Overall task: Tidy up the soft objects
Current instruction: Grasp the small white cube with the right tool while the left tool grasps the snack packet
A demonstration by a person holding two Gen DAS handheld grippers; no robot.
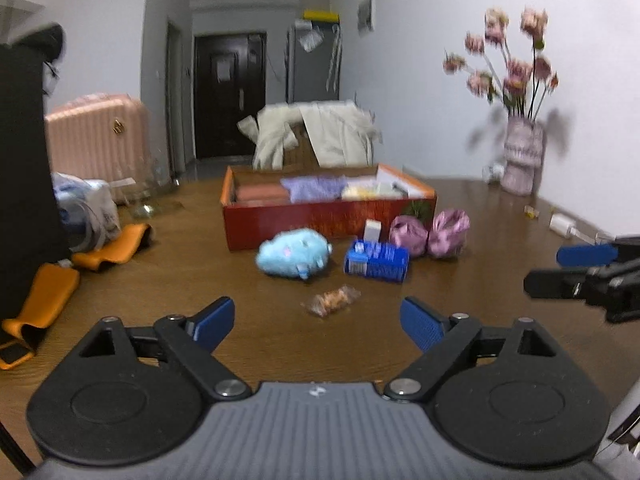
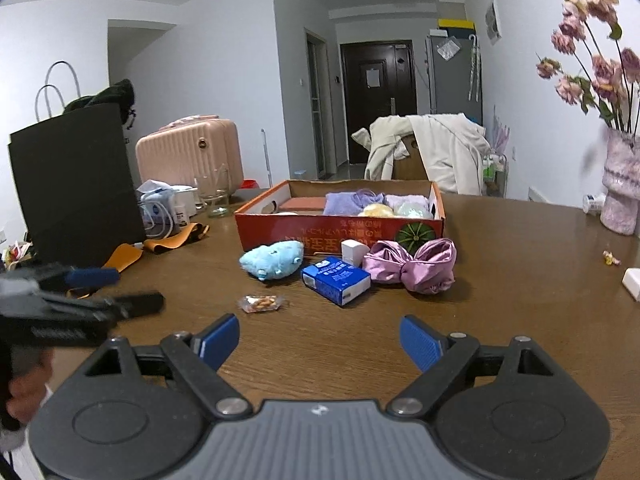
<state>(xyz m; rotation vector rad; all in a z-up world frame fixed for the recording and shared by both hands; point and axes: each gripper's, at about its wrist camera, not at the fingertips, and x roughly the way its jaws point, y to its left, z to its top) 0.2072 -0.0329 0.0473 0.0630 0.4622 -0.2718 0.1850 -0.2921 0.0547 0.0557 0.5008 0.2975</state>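
Observation:
A light blue plush toy (image 1: 294,257) (image 2: 273,259) lies on the brown table in front of an open red cardboard box (image 1: 296,220) (image 2: 304,229). The box holds folded purple and orange cloths and pale soft pieces. A shiny pink fabric bow (image 1: 428,233) (image 2: 414,265) rests to the right of the plush. My left gripper (image 1: 318,322) hovers over the table short of the plush, open, nothing between its blue pads. My right gripper (image 2: 320,340) is likewise open and empty, short of the bow; it also shows at the right edge (image 1: 588,268) of the left wrist view.
A blue carton (image 1: 376,262) (image 2: 336,280), a small white box (image 2: 354,251) and a wrapped snack (image 1: 332,300) (image 2: 262,303) lie among the soft things. Left: black paper bag (image 2: 76,184), orange strap (image 1: 48,296), glass (image 2: 214,196). Right: flower vase (image 2: 622,192).

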